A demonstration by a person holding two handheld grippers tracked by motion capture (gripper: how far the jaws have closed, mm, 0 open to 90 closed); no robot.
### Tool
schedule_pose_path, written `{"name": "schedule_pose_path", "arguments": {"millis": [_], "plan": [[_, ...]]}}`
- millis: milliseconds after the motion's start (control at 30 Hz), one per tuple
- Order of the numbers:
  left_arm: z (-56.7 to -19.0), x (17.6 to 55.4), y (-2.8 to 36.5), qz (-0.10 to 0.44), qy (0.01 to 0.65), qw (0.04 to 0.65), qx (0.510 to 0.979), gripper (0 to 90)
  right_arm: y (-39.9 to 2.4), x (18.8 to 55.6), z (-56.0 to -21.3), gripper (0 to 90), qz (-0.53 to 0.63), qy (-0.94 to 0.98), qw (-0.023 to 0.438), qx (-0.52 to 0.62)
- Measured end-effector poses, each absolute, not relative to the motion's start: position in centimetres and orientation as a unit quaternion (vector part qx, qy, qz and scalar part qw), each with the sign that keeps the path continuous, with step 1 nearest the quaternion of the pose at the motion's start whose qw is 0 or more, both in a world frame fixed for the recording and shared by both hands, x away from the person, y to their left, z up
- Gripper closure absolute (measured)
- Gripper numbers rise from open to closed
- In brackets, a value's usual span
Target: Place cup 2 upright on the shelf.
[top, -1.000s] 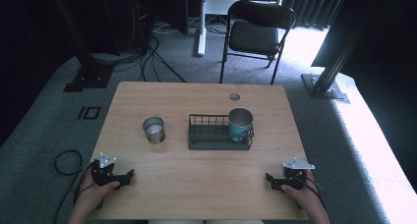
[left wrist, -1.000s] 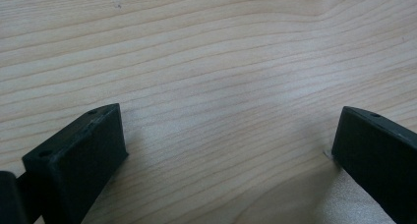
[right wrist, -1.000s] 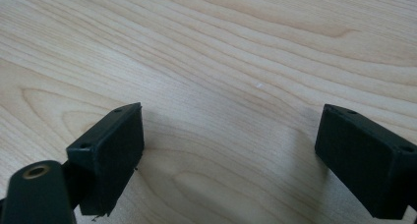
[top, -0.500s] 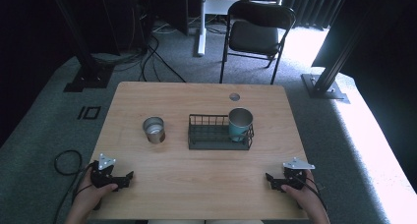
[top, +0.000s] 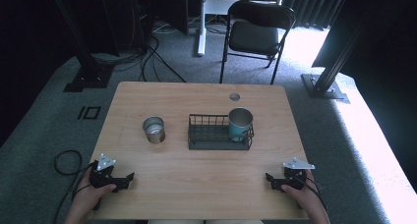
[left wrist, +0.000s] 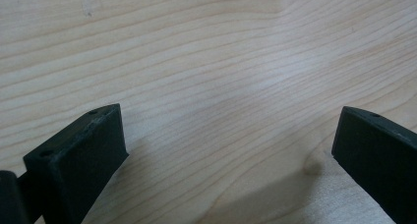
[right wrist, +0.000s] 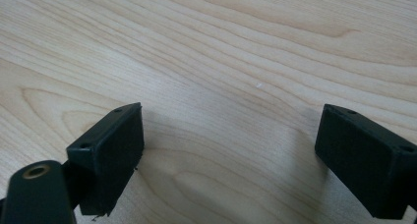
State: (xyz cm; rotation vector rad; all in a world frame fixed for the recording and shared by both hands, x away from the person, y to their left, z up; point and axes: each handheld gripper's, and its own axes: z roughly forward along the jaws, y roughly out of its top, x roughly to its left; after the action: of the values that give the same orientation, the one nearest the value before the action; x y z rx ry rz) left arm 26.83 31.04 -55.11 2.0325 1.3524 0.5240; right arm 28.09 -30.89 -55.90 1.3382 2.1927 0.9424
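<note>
Nothing has moved: both tools (top: 129, 177) (top: 269, 177) gape wide, steel cup (top: 154, 129) stands upright.

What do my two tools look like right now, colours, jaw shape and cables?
Both tools, left tool and right tool, are matte black, each topped by a grey three-cornered plate. Their jaws are blocky, flat-faced black pads with small screw holes. A black cable trails from the left one onto the carpet. The hands are bare; no sleeves in view.
</note>
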Motion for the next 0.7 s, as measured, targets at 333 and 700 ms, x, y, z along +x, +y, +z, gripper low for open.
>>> {"name": "schedule_pose_path", "arguments": {"millis": [333,700], "plan": [[-54.6,27.2,30.5,0.192,0.505,0.333,0.773,0.4,-30.9,28.1,-55.9,10.8,0.337,0.785,0.201,0.479],[-53.1,28.7,29.2,0.194,0.488,0.359,0.771,0.4,-30.9,28.1,-55.9,10.8,0.337,0.785,0.201,0.479]]}}
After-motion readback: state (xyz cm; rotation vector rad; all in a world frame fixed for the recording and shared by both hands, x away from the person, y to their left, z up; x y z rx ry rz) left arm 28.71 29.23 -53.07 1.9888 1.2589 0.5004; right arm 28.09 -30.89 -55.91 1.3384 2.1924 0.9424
